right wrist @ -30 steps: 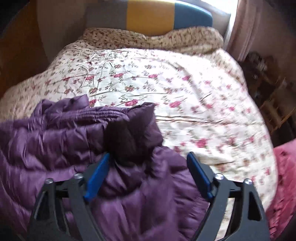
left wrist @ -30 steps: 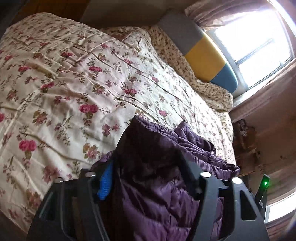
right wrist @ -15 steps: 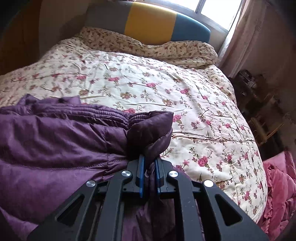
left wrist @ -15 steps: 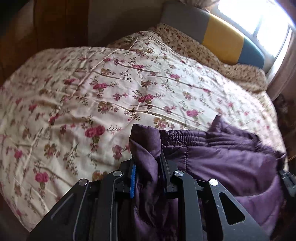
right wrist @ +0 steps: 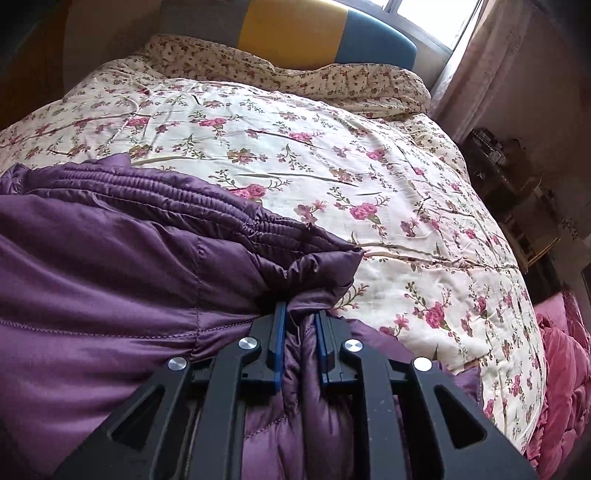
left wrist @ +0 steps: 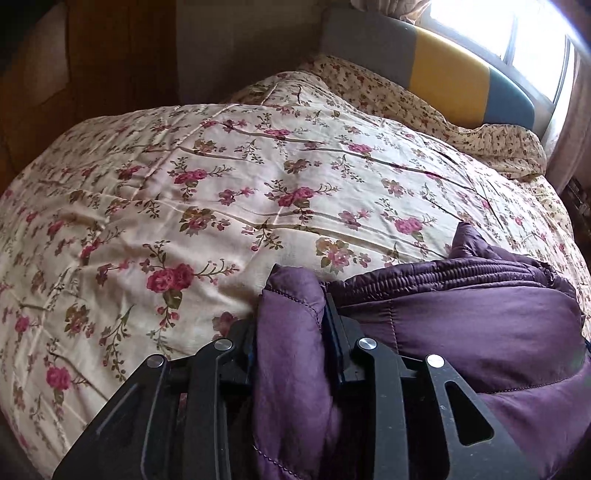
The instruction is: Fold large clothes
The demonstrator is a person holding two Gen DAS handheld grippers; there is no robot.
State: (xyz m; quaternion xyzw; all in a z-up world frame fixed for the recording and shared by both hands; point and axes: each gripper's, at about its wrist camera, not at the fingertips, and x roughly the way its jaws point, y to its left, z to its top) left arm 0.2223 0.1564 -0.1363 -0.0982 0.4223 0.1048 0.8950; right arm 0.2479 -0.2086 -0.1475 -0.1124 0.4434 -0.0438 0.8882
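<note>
The puffy purple jacket (left wrist: 480, 325) on the flowery quilt (left wrist: 221, 192) looks soft, light and slippery, so the left gripper (left wrist: 291, 328) and right gripper (right wrist: 299, 328) pinch its corners, jaws loosening slightly.

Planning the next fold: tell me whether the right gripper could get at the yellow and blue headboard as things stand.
Probably not. The right gripper is clamped on the purple jacket, jaws easing open slightly, and the whole floral quilt lies between it and the headboard.
</note>
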